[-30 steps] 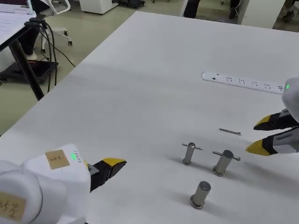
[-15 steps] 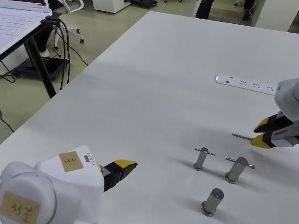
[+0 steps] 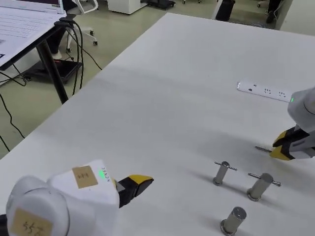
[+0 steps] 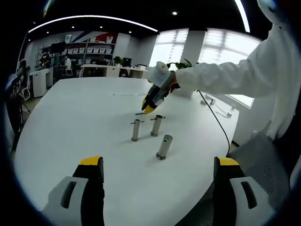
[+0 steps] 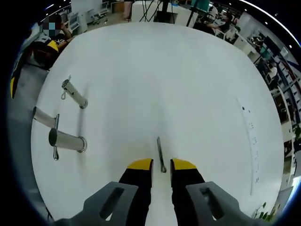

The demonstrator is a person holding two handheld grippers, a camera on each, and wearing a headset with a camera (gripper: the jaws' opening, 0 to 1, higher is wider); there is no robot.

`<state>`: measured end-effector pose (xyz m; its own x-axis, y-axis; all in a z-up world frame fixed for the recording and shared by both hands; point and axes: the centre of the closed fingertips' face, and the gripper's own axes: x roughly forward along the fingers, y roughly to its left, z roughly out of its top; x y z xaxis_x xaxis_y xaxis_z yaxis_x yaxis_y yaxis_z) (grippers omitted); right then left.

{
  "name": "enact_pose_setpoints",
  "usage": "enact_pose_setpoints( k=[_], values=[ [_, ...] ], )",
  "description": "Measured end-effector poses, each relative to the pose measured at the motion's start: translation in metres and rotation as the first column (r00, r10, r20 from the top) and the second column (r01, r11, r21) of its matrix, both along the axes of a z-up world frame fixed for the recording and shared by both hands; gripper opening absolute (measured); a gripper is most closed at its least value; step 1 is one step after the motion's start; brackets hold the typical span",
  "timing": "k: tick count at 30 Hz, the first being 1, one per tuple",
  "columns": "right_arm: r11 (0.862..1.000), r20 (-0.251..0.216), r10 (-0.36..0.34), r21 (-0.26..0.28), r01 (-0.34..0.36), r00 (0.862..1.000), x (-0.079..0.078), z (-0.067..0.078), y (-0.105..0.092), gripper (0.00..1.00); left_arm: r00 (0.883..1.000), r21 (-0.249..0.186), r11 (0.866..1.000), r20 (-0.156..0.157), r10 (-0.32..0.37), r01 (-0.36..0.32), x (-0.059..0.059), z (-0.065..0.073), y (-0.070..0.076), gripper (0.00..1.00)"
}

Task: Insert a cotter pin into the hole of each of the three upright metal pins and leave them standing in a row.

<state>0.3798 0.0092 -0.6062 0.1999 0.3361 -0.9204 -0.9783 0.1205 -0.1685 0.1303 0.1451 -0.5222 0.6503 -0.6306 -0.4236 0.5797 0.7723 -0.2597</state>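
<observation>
On the white worktop (image 3: 162,98), three upright grey metal pins stand at the near right. The left pin (image 3: 221,173) and the right pin (image 3: 259,186) stand side by side. A first inserted cotter pin (image 3: 225,166) and a second inserted cotter pin (image 3: 265,178) pass crosswise through their tops. The third pin (image 3: 233,220) stands in front, between them. Behind the right pin lies a loose thin metal cotter pin (image 3: 262,148), with one end between the jaws of the right gripper (image 3: 274,149). Farther back lies a white power strip (image 3: 263,92). The left gripper (image 3: 145,182) is at the near left, well apart from the pins.

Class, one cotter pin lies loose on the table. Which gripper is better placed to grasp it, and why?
Right. The right gripper has its jaws on either side of the loose cotter pin. The left gripper hangs well away from it, jaws open.
</observation>
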Motion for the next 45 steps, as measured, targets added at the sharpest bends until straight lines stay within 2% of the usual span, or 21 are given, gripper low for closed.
enact_pose_setpoints(
  k=[7, 9, 11, 13, 14, 15, 17, 20, 23, 28, 31, 35, 41, 45],
  values=[
    [0.997, -0.014, 0.046, -0.056, -0.047, 0.999, -0.004, -0.006, -0.001, 0.08, 1.0, -0.001, 1.0, -0.006, -0.002, 0.002, -0.001, -0.001, -0.001, 0.96],
    [0.998, -0.009, 0.044, -0.052, -0.045, 0.999, -0.002, -0.006, 0.001, 0.06, 1.0, 0.001, 1.0, -0.007, -0.004, 0.004, -0.001, -0.001, -0.002, 0.96],
    [0.995, -0.018, 0.067, -0.067, -0.068, 0.998, -0.003, -0.005, 0.0, 0.05, 1.0, 0.002, 1.0, -0.01, -0.008, 0.008, -0.002, -0.002, -0.003, 0.95],
    [0.995, -0.072, 0.058, -0.078, -0.063, 0.996, -0.011, -0.007, 0.0, 0.0, 1.0, 0.004, 1.0, -0.014, -0.014, 0.014, -0.003, -0.002, -0.004, 0.94],
    [0.995, -0.056, 0.055, -0.084, -0.059, 0.997, -0.008, -0.006, 0.003, 0.0, 1.0, 0.004, 1.0, -0.009, -0.012, 0.012, -0.003, -0.002, -0.004, 0.92],
    [0.992, -0.066, 0.069, -0.101, -0.076, 0.995, -0.01, -0.005, 0.003, 0.0, 1.0, -0.003, 1.0, 0.005, -0.003, 0.004, -0.001, 0.0, -0.004, 0.91],
    [0.978, -0.063, 0.132, -0.157, -0.141, 0.989, -0.009, -0.006, 0.002, 0.0, 1.0, -0.035, 0.999, 0.008, 0.021, -0.021, 0.002, 0.005, -0.002, 0.89],
    [0.96, -0.071, 0.153, -0.225, -0.165, 0.986, -0.01, -0.006, 0.003, 0.0, 0.999, -0.041, 0.998, 0.016, 0.039, -0.039, 0.005, 0.008, 0.002, 0.89],
    [0.95, -0.085, 0.159, -0.258, -0.176, 0.984, -0.009, -0.007, 0.003, 0.0, 0.999, -0.043, 0.998, 0.017, 0.048, -0.048, 0.006, 0.009, 0.003, 0.88],
    [0.949, -0.1, 0.146, -0.267, -0.168, 0.984, -0.009, -0.008, 0.001, 0.0, 0.998, -0.03, 0.998, 0.022, 0.059, -0.059, 0.005, 0.009, 0.005, 0.88],
    [0.958, -0.102, 0.069, -0.272, -0.094, 0.992, -0.008, -0.008, 0.0, 0.0, 0.997, -0.031, 0.997, 0.018, 0.073, -0.072, 0.006, 0.009, 0.008, 0.88],
    [0.952, -0.12, 0.084, -0.285, -0.115, 0.989, -0.006, -0.01, -0.001, 0.0, 0.995, -0.039, 0.995, 0.028, 0.092, -0.091, 0.008, 0.012, 0.011, 0.88],
    [0.963, -0.131, 0.081, -0.246, -0.111, 0.988, -0.006, -0.01, -0.003, 0.0, 0.995, -0.038, 0.995, 0.03, 0.098, -0.097, 0.008, 0.013, 0.013, 0.86],
    [0.96, -0.12, 0.102, -0.248, -0.129, 0.988, -0.007, -0.011, -0.002, 0.0, 0.992, -0.056, 0.992, 0.037, 0.117, -0.115, 0.01, 0.016, 0.016, 0.84]
  ],
)
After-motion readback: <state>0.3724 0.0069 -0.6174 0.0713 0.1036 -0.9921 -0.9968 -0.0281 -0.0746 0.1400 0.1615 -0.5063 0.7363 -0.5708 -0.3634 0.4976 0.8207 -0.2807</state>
